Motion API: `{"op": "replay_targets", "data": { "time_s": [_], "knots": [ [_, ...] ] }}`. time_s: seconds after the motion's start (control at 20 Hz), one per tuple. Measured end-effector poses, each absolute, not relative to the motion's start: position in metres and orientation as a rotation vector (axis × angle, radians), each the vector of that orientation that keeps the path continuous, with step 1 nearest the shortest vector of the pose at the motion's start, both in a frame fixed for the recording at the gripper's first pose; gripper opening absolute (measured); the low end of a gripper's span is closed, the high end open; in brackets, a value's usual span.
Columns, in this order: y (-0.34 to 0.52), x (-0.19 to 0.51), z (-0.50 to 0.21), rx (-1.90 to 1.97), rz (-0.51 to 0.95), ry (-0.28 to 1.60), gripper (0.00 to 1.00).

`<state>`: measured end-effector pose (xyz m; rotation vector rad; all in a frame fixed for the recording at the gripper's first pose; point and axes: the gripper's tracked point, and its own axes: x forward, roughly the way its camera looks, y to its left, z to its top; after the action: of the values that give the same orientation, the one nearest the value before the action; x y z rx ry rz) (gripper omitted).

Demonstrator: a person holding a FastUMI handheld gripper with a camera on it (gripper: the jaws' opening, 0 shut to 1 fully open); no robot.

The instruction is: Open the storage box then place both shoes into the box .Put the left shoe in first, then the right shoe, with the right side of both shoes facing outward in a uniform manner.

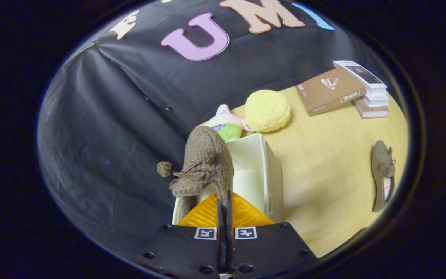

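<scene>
Two orange fingers [207, 212] of my claw [225, 209] stand nearly closed, pinching the heel rim of a brown fuzzy shoe [206, 162]. It hangs over the open white box [274, 178], toe pointing away and bow [186, 176] towards the booth wall. I judge this the first placing, the left shoe going in. Next I must lower it into the box, its right side outward, then release. Beyond, well apart on the table [323, 162], lies the second shoe [381, 174]; past the box sit a plush [227, 124], a yellow cushion [267, 110] and books [347, 91].
</scene>
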<state>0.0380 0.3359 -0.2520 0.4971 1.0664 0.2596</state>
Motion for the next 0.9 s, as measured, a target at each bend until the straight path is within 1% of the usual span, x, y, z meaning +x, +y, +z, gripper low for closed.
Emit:
{"op": "replay_targets", "data": {
  "time_s": [0.25, 0.55, 0.9],
  "knots": [
    [0.362, 0.028, -0.280, 0.440, 0.234, 1.112, 0.03],
    [0.380, 0.028, -0.317, 0.388, 0.157, 1.159, 0.03],
    [0.393, 0.017, -0.357, 0.311, 0.123, 1.233, 0.03]
  ]
}}
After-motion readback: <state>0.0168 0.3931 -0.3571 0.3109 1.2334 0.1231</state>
